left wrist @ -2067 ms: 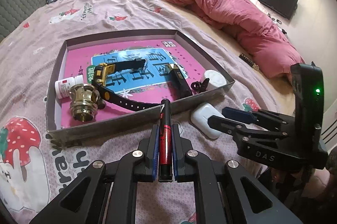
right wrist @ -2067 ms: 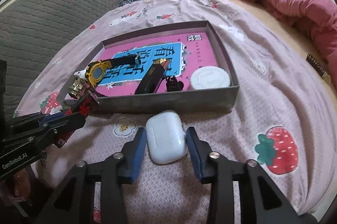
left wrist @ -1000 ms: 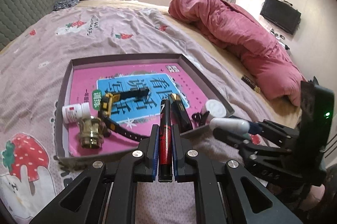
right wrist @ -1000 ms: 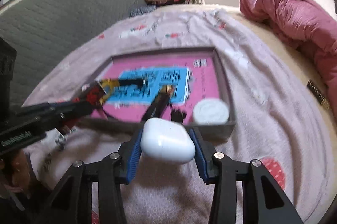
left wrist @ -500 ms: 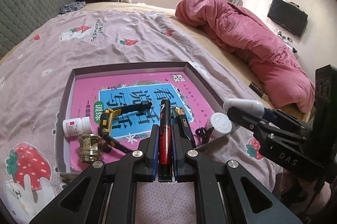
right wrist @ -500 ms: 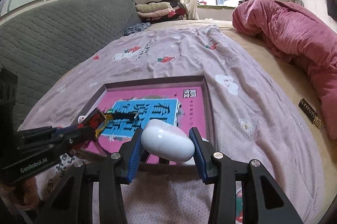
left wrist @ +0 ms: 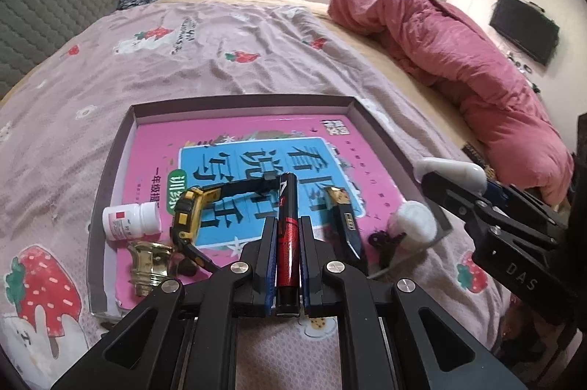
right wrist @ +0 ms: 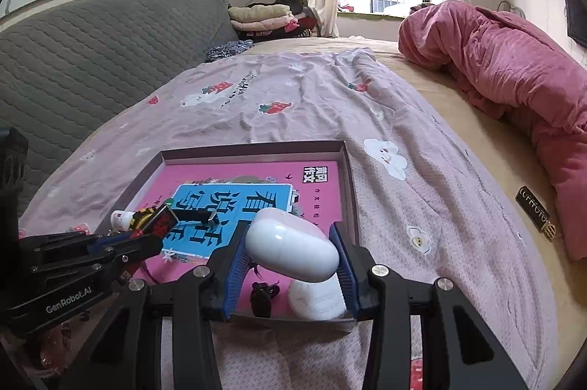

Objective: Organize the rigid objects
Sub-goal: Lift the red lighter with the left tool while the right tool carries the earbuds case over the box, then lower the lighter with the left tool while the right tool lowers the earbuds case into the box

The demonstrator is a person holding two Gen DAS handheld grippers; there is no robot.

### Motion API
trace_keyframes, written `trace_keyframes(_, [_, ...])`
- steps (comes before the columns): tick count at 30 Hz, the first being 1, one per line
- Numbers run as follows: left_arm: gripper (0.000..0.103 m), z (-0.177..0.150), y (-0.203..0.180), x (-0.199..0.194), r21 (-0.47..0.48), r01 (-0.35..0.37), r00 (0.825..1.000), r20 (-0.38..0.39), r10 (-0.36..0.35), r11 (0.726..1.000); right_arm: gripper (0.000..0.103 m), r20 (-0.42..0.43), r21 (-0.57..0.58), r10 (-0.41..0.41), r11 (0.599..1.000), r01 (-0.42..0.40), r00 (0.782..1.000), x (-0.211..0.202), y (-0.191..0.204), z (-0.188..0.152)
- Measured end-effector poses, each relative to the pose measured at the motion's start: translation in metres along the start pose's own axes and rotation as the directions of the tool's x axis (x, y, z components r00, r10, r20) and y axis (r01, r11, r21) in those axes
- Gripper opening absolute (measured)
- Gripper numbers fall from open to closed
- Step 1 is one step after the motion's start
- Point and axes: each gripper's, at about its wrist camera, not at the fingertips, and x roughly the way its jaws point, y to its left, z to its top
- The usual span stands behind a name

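A person stands at the near edge of the bed (right wrist: 422,148) with a tool in each hand. Both are held up over a flat grey box (left wrist: 234,104) that lies on the strawberry sheet, because the box is where the small hard things are being gathered.

The left tool (left wrist: 287,243) is squeezed tight on a thin red and black pen (left wrist: 287,206). The pen lies straight between the two pads and sticks out the far end, so it will not roll or slip. It hangs above the near middle of the box.

The right tool (right wrist: 291,254) is about half open, but only because it grips something fat: a smooth white earbud case (right wrist: 291,245). The blue pads press its two sides. It hangs above the near right corner of the box.

Already inside the box, on the pink book cover, are a yellow and black watch (left wrist: 190,210), a small white pill bottle (left wrist: 130,215), a shiny brass knob (left wrist: 150,261), a black lighter (left wrist: 345,228), a tiny black clip (left wrist: 383,239) and a round white lid (left wrist: 416,223). I think each held thing will go down on a bare pink spot, so nothing lands on top of another.
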Motion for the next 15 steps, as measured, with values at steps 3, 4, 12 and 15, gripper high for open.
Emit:
trace_keyframes(3, [0.01,0.001,0.0,0.008,-0.015,-0.005,1.0,-0.014,0.005,1.0,0.044,-0.014,-0.01,-0.017,1.0,0.016,1.0,0.007,-0.001,-0.002])
trace_keyframes(4, [0.01,0.002,0.0,0.011,-0.018,-0.007,1.0,-0.016,0.007,1.0,0.044,-0.019,-0.014,-0.025,1.0,0.025,0.999,0.01,-0.002,-0.004])
trace_keyframes(12, [0.01,-0.005,-0.006,0.037,0.012,-0.011,0.998,-0.058,0.011,1.0,0.044,-0.04,-0.036,-0.073,0.997,0.072,0.997,0.018,-0.005,-0.016])
trace_keyframes(15, [0.01,-0.008,-0.007,0.045,0.025,-0.009,0.997,-0.075,0.011,1.0,0.044,-0.057,-0.047,-0.086,0.995,0.083,0.995,0.022,-0.006,-0.021])
